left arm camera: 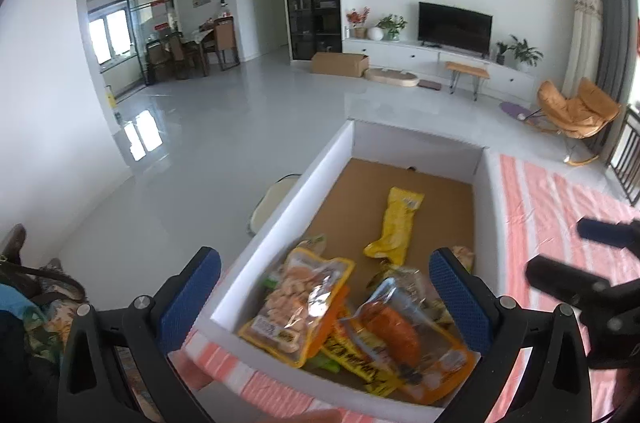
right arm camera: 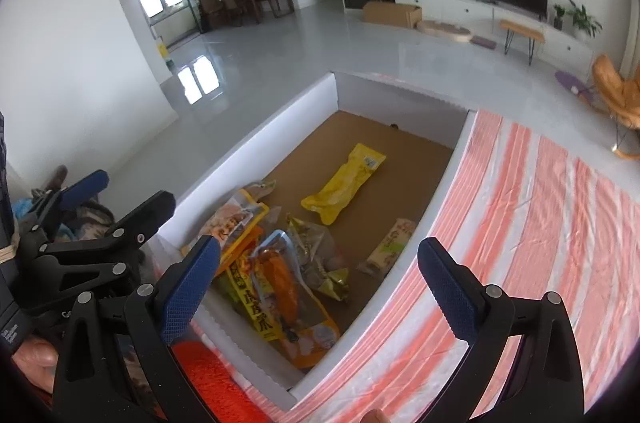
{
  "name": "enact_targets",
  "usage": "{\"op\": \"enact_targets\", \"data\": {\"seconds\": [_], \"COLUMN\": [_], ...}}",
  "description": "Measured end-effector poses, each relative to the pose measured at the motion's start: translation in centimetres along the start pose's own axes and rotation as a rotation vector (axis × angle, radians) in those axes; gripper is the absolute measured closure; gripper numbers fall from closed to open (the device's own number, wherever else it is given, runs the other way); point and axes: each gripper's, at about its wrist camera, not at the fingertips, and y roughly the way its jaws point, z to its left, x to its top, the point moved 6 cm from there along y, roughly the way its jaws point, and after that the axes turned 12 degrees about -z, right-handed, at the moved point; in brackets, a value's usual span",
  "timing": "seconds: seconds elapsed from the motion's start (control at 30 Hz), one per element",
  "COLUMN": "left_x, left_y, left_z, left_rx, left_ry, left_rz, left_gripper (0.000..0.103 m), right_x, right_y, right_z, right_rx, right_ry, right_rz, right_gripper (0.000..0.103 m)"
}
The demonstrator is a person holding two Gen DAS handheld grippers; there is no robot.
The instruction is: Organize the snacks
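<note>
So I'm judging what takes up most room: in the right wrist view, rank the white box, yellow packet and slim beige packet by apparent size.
1. white box
2. yellow packet
3. slim beige packet

The beige packet lies nearer the camera yet looks smaller, so the ranking seems safe.

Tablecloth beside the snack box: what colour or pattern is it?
The tablecloth has salmon-orange and white stripes, shown best in the right wrist view.
</note>
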Motion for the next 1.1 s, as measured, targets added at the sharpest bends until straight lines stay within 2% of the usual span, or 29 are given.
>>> {"op": "enact_targets", "data": {"seconds": [0.17,0.4,1.1], "left_x": [-1.2,-1.6,-1.3], "left_y": [0.5,0.6,0.8], "left_z": [0.5,0.9,1.0], "left_rx": [0.021,0.069,0.078], "left_ry": [-0.002,0.026,0.041], "left_rz": [0.016,-0.006,-0.01], "left_gripper": [0.0,0.0,0.0], "right_x": [-0.2,-0.2,-0.5], "right_y": [0.5,1.3,1.5], "right_z": [0.4,0.9,1.0], "right_rx": [-0.028,-0.041,-0.062], "right_ry": [-0.042,-0.077,-0.094], "right_rz": [-0.002,0.001,0.004], "right_gripper": [0.003,0.003,0.003]}}
